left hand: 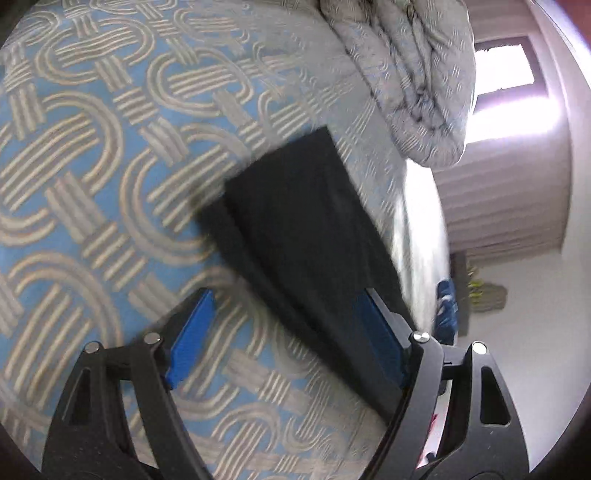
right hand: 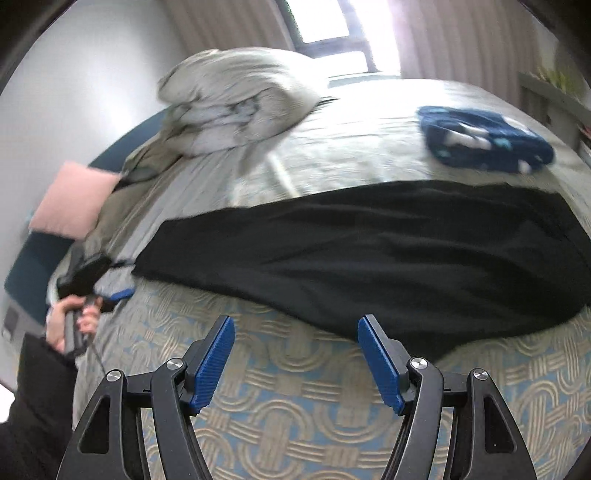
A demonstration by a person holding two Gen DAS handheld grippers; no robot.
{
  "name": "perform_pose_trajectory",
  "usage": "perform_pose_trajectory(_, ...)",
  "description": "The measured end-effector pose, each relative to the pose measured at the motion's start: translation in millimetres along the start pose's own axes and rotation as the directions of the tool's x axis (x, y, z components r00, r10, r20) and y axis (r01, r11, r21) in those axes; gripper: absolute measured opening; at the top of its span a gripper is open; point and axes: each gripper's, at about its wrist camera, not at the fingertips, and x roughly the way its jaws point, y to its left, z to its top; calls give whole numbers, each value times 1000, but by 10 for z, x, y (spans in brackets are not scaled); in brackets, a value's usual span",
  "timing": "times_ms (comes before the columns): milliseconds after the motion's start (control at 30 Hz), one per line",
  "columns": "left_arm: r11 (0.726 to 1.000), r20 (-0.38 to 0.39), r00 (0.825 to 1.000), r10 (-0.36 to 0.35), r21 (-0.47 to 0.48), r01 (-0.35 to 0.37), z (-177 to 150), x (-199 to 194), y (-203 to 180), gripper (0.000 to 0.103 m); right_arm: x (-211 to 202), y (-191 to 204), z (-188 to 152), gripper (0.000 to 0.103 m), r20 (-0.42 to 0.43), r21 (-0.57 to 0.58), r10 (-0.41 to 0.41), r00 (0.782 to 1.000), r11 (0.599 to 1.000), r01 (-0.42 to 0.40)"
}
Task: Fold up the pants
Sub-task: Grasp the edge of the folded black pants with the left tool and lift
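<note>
Black fabric pants (right hand: 369,254) stretched lengthwise across patterned blue-and-beige bedspread (right hand: 295,398), just ahead of right gripper (right hand: 295,363), jaws spread, empty. Left gripper (left hand: 284,339) likewise released, over one narrow end. Best pinched at both ends together, lifted evenly, kept taut.

Both wrist views overlook bed (right hand: 295,406), sharing pants (right hand: 369,251).

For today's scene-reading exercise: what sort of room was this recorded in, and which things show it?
Most likely a bedroom: the black pants lie on a bed with a patterned bedspread, a bundled duvet and pink pillow beside a curtained window.
</note>
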Motion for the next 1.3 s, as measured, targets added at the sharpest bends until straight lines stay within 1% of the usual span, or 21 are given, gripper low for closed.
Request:
perform_pose_trajectory(100, 999, 10, 999, -30, -21, 30, 110, 106, -14, 79, 159, 116, 41, 71, -17, 0, 35, 999, 999, -35)
perform_pose_trajectory(133, 999, 14, 999, -37, -23, 37, 143, 135, -31, 79, 215, 142, 60, 71, -21, 5, 35, 999, 999, -35)
perform_pose_trajectory(233, 999, 17, 999, -27, -18, 28, 230, 213, -85, 79, 480, 285, 140, 71, -41, 30, 81, 996, 996, -80)
perform_pose_trajectory(333, 1000, 13, 1000, -19, 3, 19, 291, 272, -189, 79, 694, 448, 198, 71, -37, 40, 115, 993, 993, -114)
perform_pose_trajectory(367, 1000, 15, 1000, -4, 13, 3, 288, 274, -209, 75, 793, 521, 228, 71, -38, 38, 125, 991, 992, -124)
perform_pose_trajectory(400, 1000, 16, 1000, 16, 26, -16, 286, 283, -234, 66, 878, 587, 250, 71, -40, 33, 128, 991, 991, -127)
perform_pose_trajectory(433, 999, 13, 999, 32, 39, -32, 285, 290, -236, 61, 996, 701, 279, 71, -42, 3, 130, 991, 991, -130)
perform_pose_trajectory(467, 998, 10, 999, 42, 49, -42, 280, 285, -221, 52, 1047, 783, 295, 71, -40, -34, 132, 990, 990, -134)
perform_pose_trajectory(500, 997, 4, 999, 51, 64, -52, 284, 298, -228, 44, 1118, 924, 298, 71, -36, -104, 125, 991, 986, -128)
perform_pose_trajectory(567, 988, -2, 996, 90, 127, -89, 284, 327, -259, 33, 1265, 1237, 251, 71, -26, -275, 74, 997, 958, -78)
perform_pose_trajectory(633, 974, 7, 992, 124, 188, -123, 280, 328, -298, 28, 1417, 1493, 153, 71, -18, -406, 9, 1000, 914, -15)
perform_pose_trajectory(667, 968, 13, 991, 135, 212, -135, 276, 325, -318, 23, 1498, 1567, 109, 71, -26, -441, -11, 1000, 898, -2)
perform_pose_trajectory(700, 964, 10, 989, 149, 223, -148, 269, 320, -326, 17, 1570, 1609, 78, 71, -41, -457, -15, 999, 889, -5)
perform_pose_trajectory(767, 958, 16, 988, 153, 244, -153, 265, 310, -332, 14, 1704, 1655, 44, 71, -70, -453, -1, 998, 891, -31)
perform_pose_trajectory(867, 948, 23, 986, 166, 273, -165, 288, 331, -400, 12, 1839, 1682, 35, 71, -82, -434, 1, 997, 900, -37)
perform_pose_trajectory(933, 936, 39, 984, 175, 302, -179, 278, 327, -468, 11, 1929, 1697, 46, 71, -83, -436, -22, 996, 900, -17)
perform_pose_trajectory(967, 926, 52, 982, 184, 326, -191, 261, 307, -514, 11, 1985, 1708, 61, 71, -84, -436, -43, 996, 900, 2)
perform_pose_trajectory(1100, 899, 83, 981, 175, 393, -193, 224, 217, -727, 9, 2103, 1723, 91, 71, -90, -416, -51, 995, 909, 9)
perform_pose_trajectory(1200, 896, 88, 986, 140, 413, -163, 224, 138, -878, 9, 2155, 1720, 110, 71, -96, -391, -37, 995, 920, -4)
perform_pose_trajectory(1233, 896, 87, 988, 124, 419, -149, 225, 106, -938, 8, 2176, 1693, 131, 71, -104, -361, -21, 994, 932, -19)
perform_pose_trajectory(1300, 891, 87, 989, 119, 431, -145, 207, 97, -1035, 7, 2197, 1620, 187, 71, -110, -292, 24, 994, 955, -56)
